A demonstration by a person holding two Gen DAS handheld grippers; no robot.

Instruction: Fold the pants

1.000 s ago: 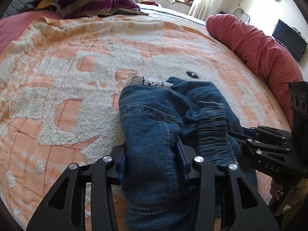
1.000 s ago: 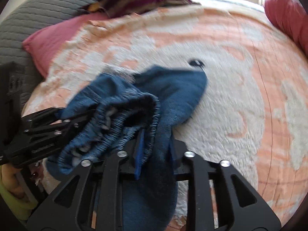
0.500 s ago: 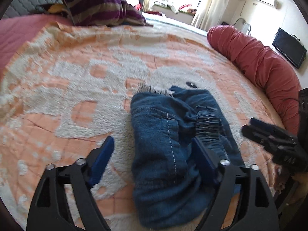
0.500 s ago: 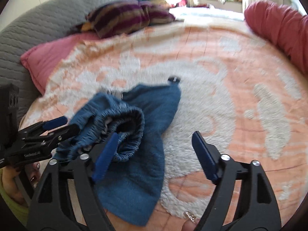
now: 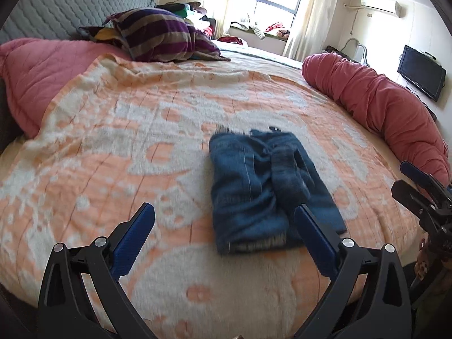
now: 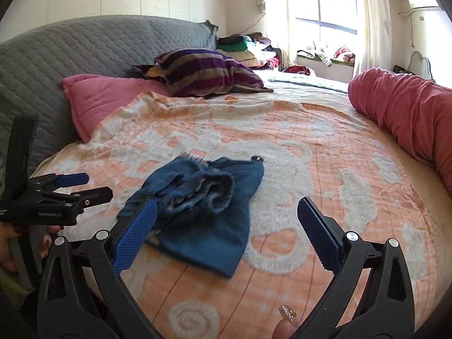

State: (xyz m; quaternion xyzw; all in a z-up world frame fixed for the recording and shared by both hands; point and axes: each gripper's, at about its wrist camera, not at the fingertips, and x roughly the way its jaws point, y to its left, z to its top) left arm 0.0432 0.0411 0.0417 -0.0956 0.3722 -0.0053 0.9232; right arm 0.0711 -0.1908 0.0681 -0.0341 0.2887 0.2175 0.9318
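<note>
The blue denim pants (image 5: 254, 186) lie as a folded bundle on the orange and white blanket (image 5: 113, 141), elastic waistband uppermost. My left gripper (image 5: 224, 212) hangs above and short of them, its jaws opening wide, and its blue pads touch nothing. In the right wrist view the pants (image 6: 203, 206) lie just beyond my right gripper (image 6: 228, 202), whose jaws are also opening with no cloth between the pads. Each gripper shows in the other's view: the right gripper (image 5: 418, 180) at the far right, the left gripper (image 6: 84, 186) at the far left.
A long red bolster (image 5: 381, 113) runs along the bed's right edge. A pink pillow (image 5: 42, 76) and a striped cushion (image 5: 158, 36) lie at the grey quilted headboard (image 6: 84, 45). A fingertip with a glitter nail (image 6: 288, 319) shows at the bottom.
Both grippers let go of the pants and spread their jaws wide. Both drew back and up, so the folded pants now lie free farther ahead on the blanket.
</note>
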